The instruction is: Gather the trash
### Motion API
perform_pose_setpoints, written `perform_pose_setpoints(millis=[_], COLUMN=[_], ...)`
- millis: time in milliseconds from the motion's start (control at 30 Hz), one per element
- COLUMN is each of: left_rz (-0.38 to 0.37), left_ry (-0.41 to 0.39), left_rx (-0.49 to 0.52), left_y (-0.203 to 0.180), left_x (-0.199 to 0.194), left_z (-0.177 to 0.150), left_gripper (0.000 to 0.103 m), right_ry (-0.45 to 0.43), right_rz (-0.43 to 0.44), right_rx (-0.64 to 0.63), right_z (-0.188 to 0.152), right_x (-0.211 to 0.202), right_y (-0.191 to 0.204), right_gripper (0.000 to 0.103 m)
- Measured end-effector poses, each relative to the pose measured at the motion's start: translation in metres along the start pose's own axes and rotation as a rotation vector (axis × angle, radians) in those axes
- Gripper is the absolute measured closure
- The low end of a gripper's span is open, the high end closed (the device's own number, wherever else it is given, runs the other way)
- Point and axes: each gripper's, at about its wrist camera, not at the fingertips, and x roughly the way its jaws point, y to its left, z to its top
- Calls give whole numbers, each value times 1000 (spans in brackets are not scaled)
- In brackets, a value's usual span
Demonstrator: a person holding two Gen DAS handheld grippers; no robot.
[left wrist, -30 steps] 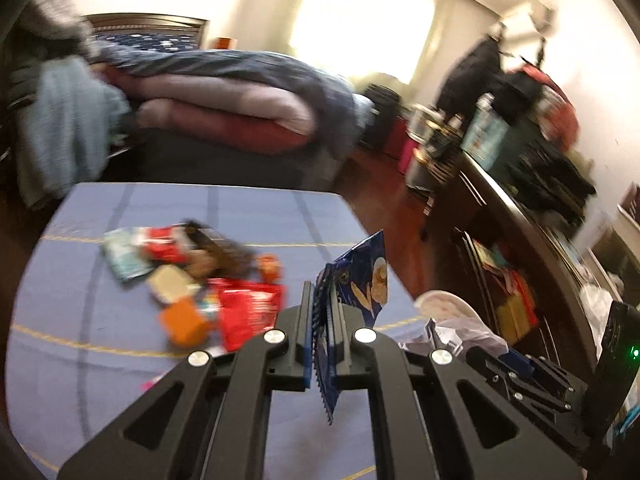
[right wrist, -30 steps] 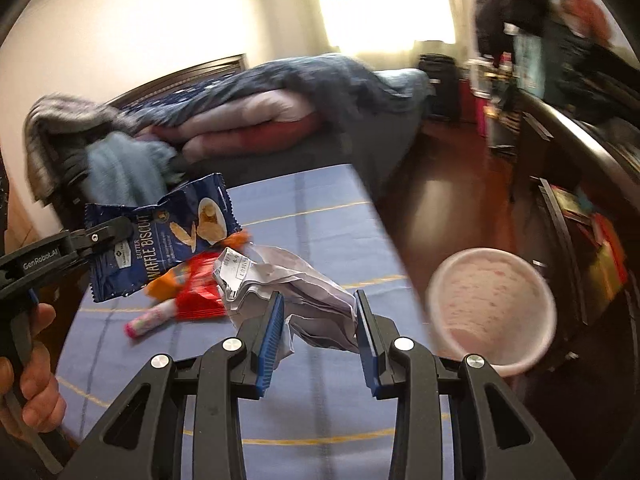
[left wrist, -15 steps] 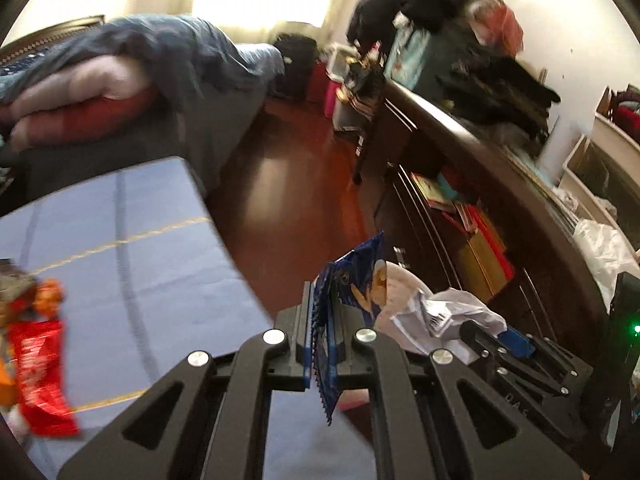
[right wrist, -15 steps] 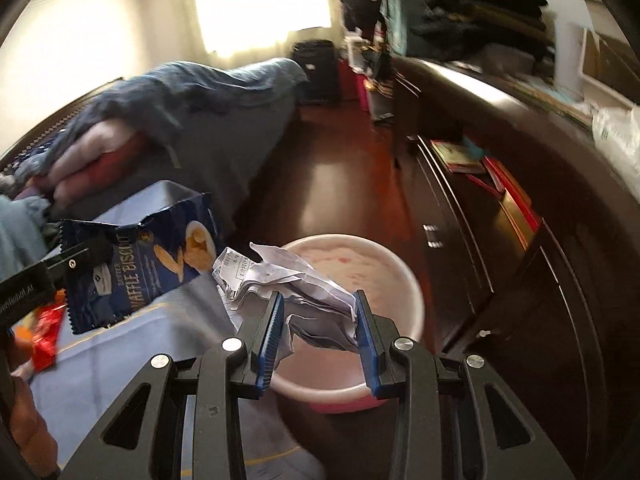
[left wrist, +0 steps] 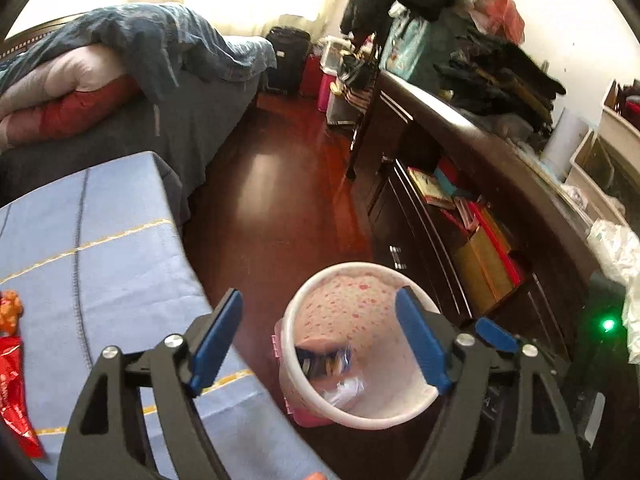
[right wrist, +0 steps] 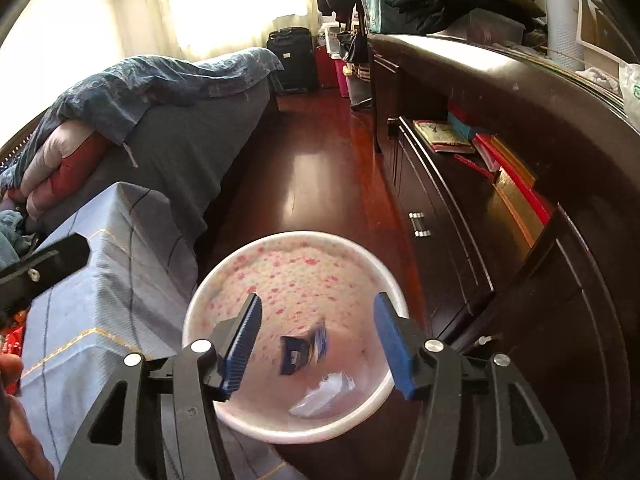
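A white waste bin with pink flowers (left wrist: 304, 300) (right wrist: 240, 268) stands on the wooden floor beside the blue table. Both grippers hover over it. My left gripper (left wrist: 320, 340) is open and empty. My right gripper (right wrist: 318, 344) is open and empty. Inside the bin lie the blue biscuit wrapper (left wrist: 324, 358) (right wrist: 304, 350) and the crumpled white paper (left wrist: 344, 390) (right wrist: 324, 390), both blurred. A red wrapper (left wrist: 12, 392) and an orange piece (left wrist: 10, 310) lie on the table at the far left.
The blue tablecloth table (left wrist: 100, 248) (right wrist: 108, 280) is left of the bin. A dark wooden dresser (left wrist: 460, 208) (right wrist: 500, 200) with books runs along the right. A bed (left wrist: 120, 92) with bedding is behind the table. The right gripper's body (left wrist: 592, 360) is at the left view's right edge.
Both grippers have moved from the table to above the bin and opened. The blue wrapper and the white paper have dropped into the bin.
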Motion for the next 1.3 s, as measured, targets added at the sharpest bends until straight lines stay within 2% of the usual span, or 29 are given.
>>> perform_pose_setpoints(millis=[67, 200, 267, 400, 567, 700, 867, 1000, 1067, 1100, 1200, 1267, 1300], left_rz=[30, 124, 183, 273, 361, 459, 571, 603, 594, 584, 560, 544, 522], left_ry=[-20, -78, -103, -148, -167, -146, -92, -17, 27, 37, 55, 63, 53], left_rx=[1, 29, 54, 57, -5, -98, -284, -386, -418, -430, -456, -477, -486], left_y=[4, 14, 20, 37, 79, 121, 192, 237, 251, 256, 266, 272, 273], left_x=[-15, -50, -70, -108, -155, -178, -189, -173, -161, -158, -148, -146, -147], left_z=[0, -4, -7, -12, -22, -35, -53, -63, -68, -72, -77, -80, -81], left_gripper=[15, 9, 4, 4, 4, 4, 4, 4, 5, 6, 26, 54, 59], right_ry=[-7, -34, -52, -79, -113, -111, -79, -58, -53, -51, -38, -28, -21], right_rz=[6, 18, 46, 111, 178, 244, 304, 335, 339, 338, 330, 331, 333], right_rx=[-8, -42, -57, -100, -169, -214, -281, -319, -334, -340, -365, -377, -384], right_z=[-1, -6, -8, -15, -24, -32, -43, -50, -54, -55, -58, -61, -63], right_x=[-6, -31, -48, -77, -110, -123, -125, -124, -124, -123, -117, -112, -109], right_y=[7, 30, 45, 75, 120, 149, 185, 207, 217, 220, 235, 243, 248], right_gripper=[39, 30, 21, 15, 10, 8, 8, 8, 8, 8, 8, 8, 8])
